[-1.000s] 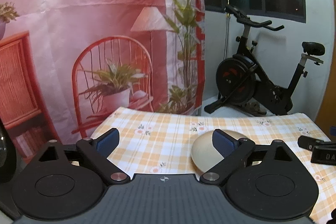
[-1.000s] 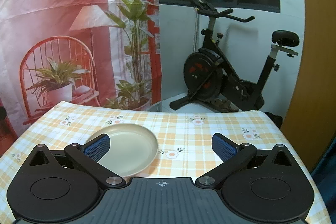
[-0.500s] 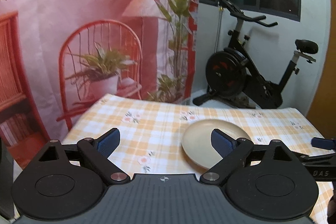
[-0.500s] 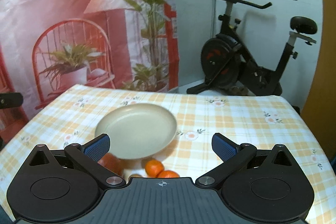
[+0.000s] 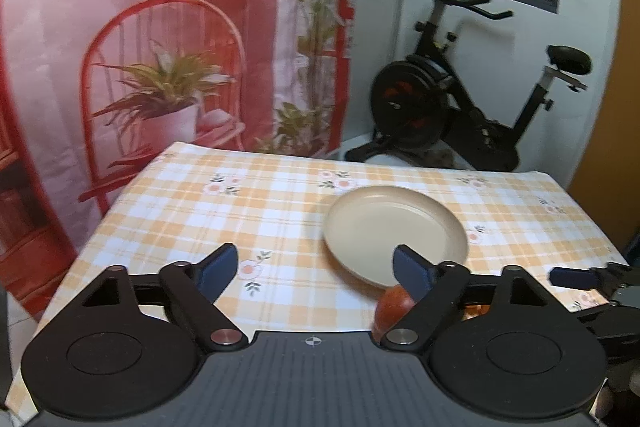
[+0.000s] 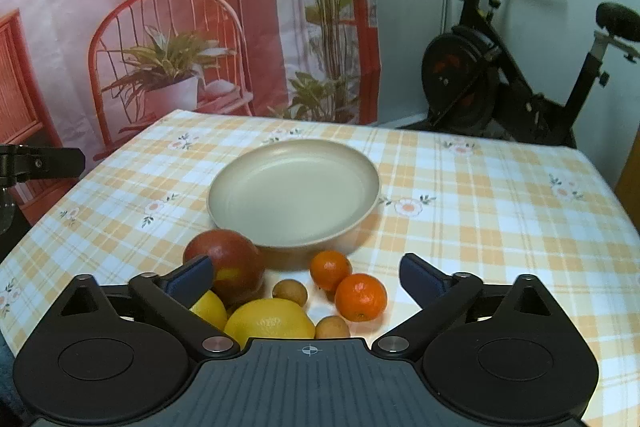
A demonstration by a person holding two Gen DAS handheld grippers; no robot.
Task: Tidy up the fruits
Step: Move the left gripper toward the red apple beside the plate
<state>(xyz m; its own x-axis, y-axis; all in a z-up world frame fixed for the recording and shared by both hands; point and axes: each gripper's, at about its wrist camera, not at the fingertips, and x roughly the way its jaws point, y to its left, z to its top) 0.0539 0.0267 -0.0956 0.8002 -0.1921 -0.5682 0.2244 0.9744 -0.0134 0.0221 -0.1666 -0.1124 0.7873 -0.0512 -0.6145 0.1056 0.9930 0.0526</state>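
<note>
A: The step looks like the approach, nothing picked yet. The right gripper (image 6: 304, 273) is released, and its jaws have just been closing a little with nothing pressed between them. The fruit sits under it at the near edge of the table (image 6: 480, 195), just in front of the plate (image 6: 294, 193).

B: And the left gripper (image 5: 314, 269)?

A: Released too, jaws just been narrowing, only tablecloth between them. Its right finger (image 5: 412, 273) covers part of the red apple (image 6: 226, 261), so the rest of the pile probably can't be judged from that side.

B: Best way to do it?

A: The right gripper should take an outer piece first, probably the orange (image 6: 361, 297), which has free sides. It should come down centred and close across the widest part. The lemon (image 6: 269, 321) touches its neighbours, so it's better left for later.

B: Orientation?

A: The lemon's long axis runs left to right across the right wrist view. The apple, the orange and the small brown fruit (image 6: 290, 291) are round, with no real axis. The plate sits flat, opening upward, empty.
</note>
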